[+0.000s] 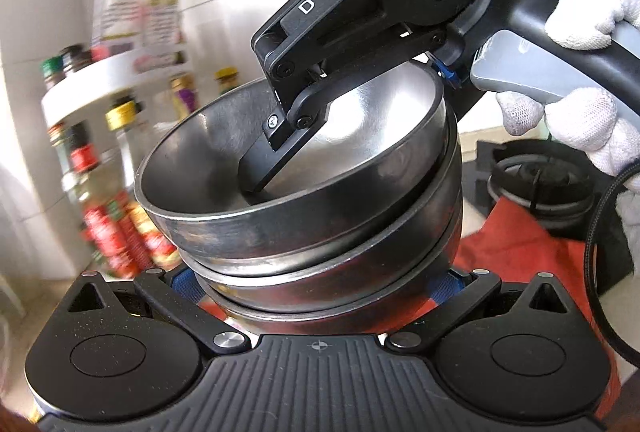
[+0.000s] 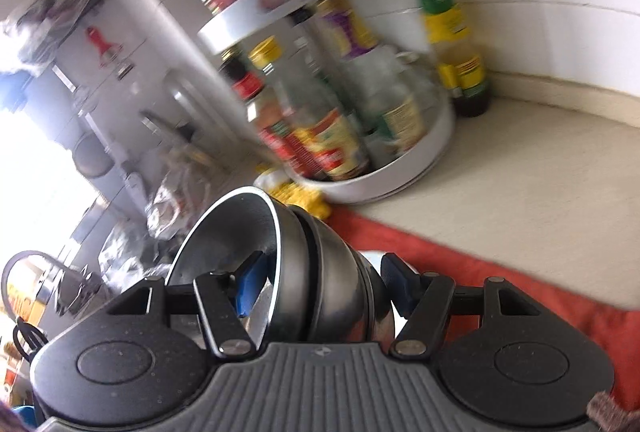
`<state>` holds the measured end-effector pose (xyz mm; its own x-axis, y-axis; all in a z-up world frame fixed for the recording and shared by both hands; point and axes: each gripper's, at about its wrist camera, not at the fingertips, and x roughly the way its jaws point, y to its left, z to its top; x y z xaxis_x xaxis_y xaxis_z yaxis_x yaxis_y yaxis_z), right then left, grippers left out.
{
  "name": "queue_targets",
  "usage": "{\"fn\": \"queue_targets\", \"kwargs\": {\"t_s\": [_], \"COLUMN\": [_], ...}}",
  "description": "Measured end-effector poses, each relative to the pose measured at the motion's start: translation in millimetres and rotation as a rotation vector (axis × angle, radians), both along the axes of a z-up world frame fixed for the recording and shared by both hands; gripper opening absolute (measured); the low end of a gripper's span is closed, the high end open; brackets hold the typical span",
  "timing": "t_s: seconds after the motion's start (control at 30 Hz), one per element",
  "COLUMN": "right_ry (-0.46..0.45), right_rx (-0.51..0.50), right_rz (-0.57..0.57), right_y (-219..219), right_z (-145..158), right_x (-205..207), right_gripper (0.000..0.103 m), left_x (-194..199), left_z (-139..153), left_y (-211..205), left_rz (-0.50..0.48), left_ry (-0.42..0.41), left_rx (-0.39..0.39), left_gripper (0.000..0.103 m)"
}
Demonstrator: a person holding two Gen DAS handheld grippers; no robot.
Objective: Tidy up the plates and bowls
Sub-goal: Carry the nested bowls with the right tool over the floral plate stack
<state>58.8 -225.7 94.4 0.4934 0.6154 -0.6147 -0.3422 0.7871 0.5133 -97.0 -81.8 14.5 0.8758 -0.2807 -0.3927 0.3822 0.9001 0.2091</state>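
Already the bowl stack (image 1: pixel 312 216) sits tilted between both grippers: left gripper (image 1: pixel 316 284) clamps its base (blue pads on either side), right gripper (image 2: pixel 320 284) pinches the stack from rim to base.

Daylight scene, bright overall. Left wrist view: white wall upper left blown out; bottles (image 1: pixel 108 216) on the rack motion-blurred, steel bowls (image 1: pixel 304 187) fairly sharp with soft highlights and dark reflections inside. Right wrist view: strong overexposure at the left edge from a window (image 2: pixel 24 159), heavy motion blur across the condiment rack (image 2: pixel 340 111) and clutter. Fisheye bending and dark vignette at corners in both.
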Motion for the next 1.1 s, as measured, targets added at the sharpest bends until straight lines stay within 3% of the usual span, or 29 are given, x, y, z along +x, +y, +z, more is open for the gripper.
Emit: {"fn": "queue_targets", "kwargs": {"t_s": [0.27,0.53,0.83,1.1], "right_ry": [0.046,0.053,-0.007,0.027], "right_rx": [0.019,0.031,0.006,-0.005], "right_rz": [0.09,0.097,0.013,-0.019], "right_y": [56,82,77,62], "right_z": [-22,-33,-29,-59], "right_x": [-31,-50,-32,6], "right_gripper": [0.059,0.059,0.059,0.059], "left_x": [-58,-72,-34,4], "left_z": [-14,-20,-31,-55], "left_y": [46,57,48,35], "left_rz": [0.07,0.088,0.067,0.063], "left_ry": [0.054,0.049,0.047,0.121], "left_rx": [0.027,0.041,0.018,0.029], "left_gripper": [0.103,0.103,0.103,0.103]}}
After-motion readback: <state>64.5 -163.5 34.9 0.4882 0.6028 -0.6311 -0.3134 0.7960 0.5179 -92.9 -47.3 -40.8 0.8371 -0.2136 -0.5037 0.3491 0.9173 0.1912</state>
